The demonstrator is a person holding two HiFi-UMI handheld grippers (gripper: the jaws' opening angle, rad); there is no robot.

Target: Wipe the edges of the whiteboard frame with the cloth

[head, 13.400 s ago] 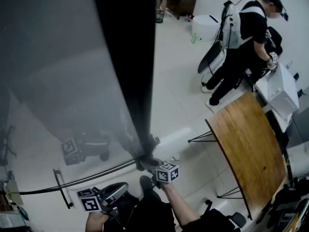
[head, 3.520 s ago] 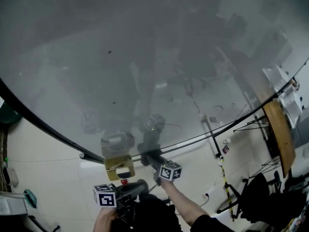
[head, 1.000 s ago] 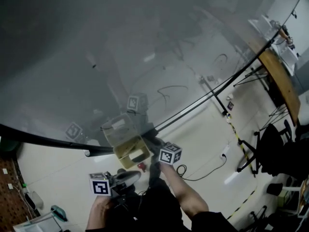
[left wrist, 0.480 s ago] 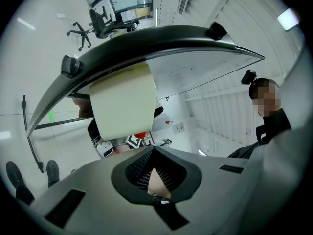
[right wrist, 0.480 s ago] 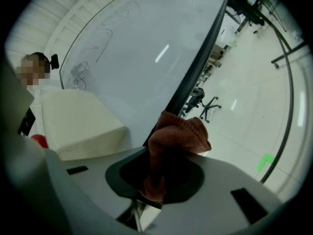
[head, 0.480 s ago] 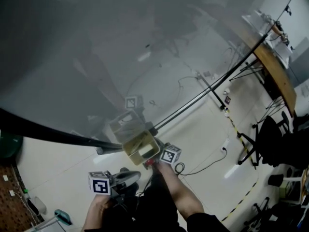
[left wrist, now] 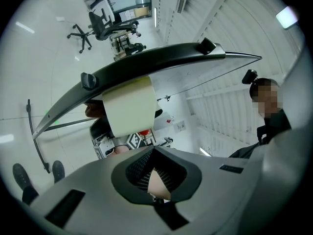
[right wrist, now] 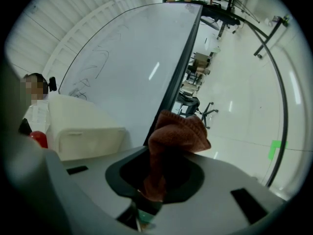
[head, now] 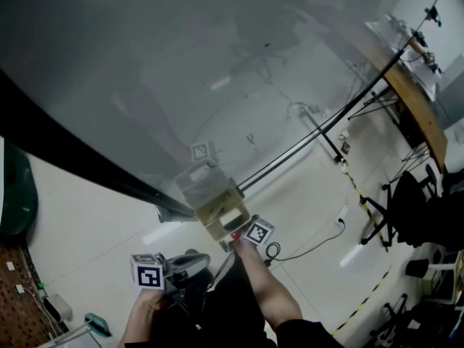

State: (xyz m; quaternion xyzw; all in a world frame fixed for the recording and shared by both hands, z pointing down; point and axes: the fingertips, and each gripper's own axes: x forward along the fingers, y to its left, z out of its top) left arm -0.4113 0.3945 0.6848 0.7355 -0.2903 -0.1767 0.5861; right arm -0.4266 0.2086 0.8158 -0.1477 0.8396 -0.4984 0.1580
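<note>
One cloth juts lengthwise from right claw, tip toward frame

Head view: I'm looking steeply down from well above the cream box, with the whiteboard frame running past it. Left gripper view sits near the box on the person's side, facing straight at it. Right gripper view is just beside the box, facing along the frame. All three views share that box and frame.
</note>
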